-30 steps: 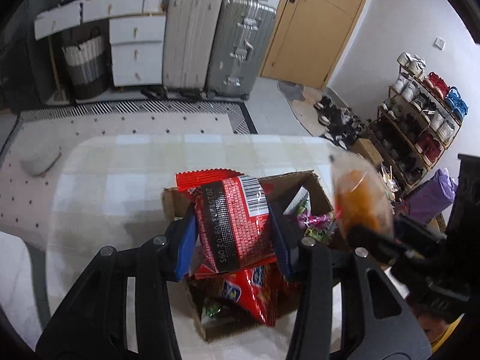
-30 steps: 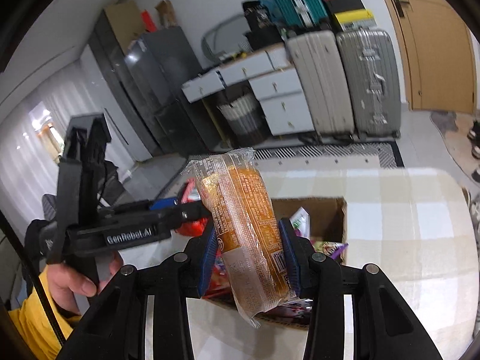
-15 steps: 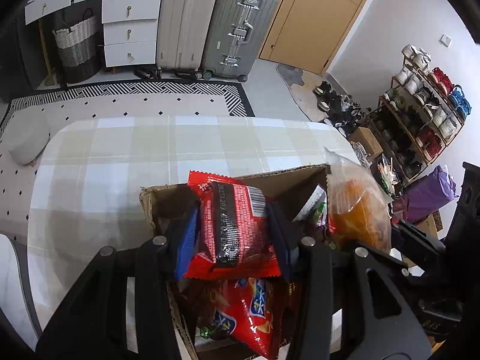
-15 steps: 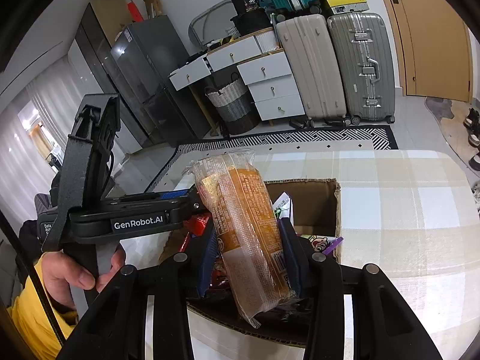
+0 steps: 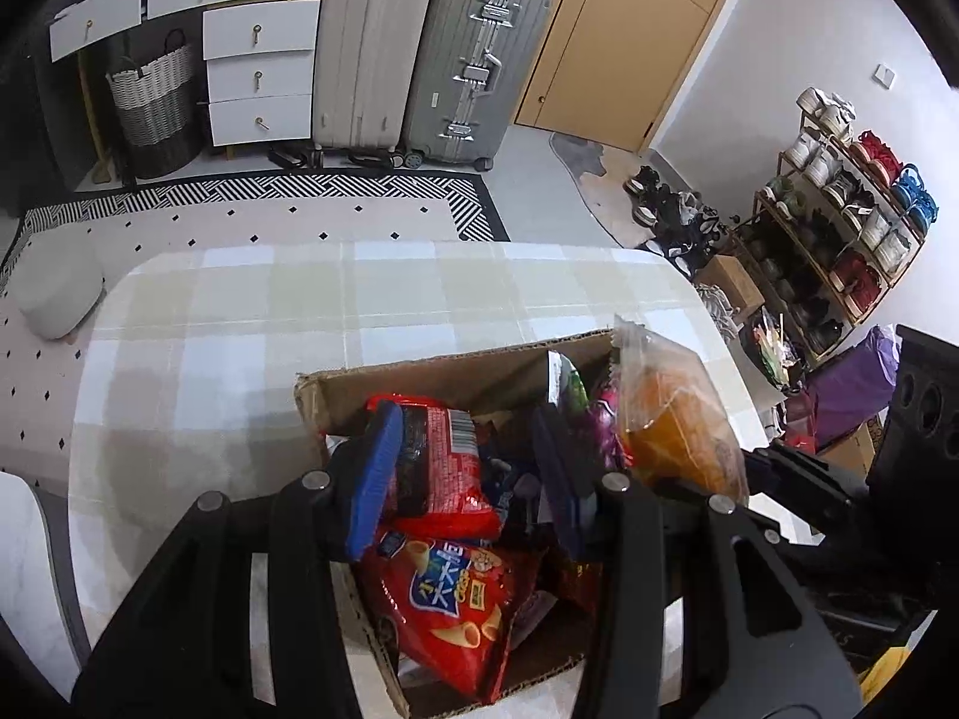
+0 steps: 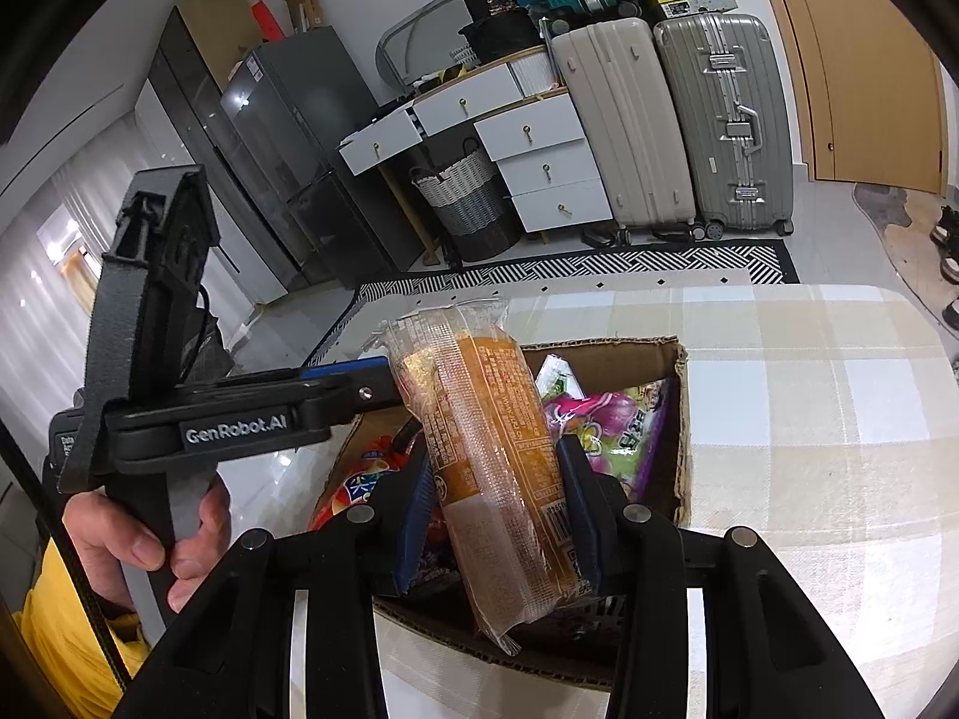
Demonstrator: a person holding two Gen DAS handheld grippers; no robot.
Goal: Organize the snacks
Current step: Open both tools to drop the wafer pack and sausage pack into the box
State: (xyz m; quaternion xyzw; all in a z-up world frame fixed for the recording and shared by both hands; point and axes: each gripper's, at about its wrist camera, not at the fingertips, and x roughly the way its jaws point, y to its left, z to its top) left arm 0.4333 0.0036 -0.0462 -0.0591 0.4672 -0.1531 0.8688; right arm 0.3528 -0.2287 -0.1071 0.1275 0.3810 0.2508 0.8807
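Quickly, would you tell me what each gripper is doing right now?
Left gripper: closed on the red snack packet, over the cardboard box.
Right gripper: closed on the orange wrapped snack.

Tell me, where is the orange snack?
The orange snack is clamped in the right gripper, above the box on the table, in front of a purple packet.

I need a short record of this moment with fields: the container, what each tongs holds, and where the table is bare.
container: open cardboard box on a checked table, partly filled with snack bags
left tongs: shut on red snack packet, inside the box
right tongs: shut on orange clear-wrapped pastry, over the box
bare table: beyond and beside the box
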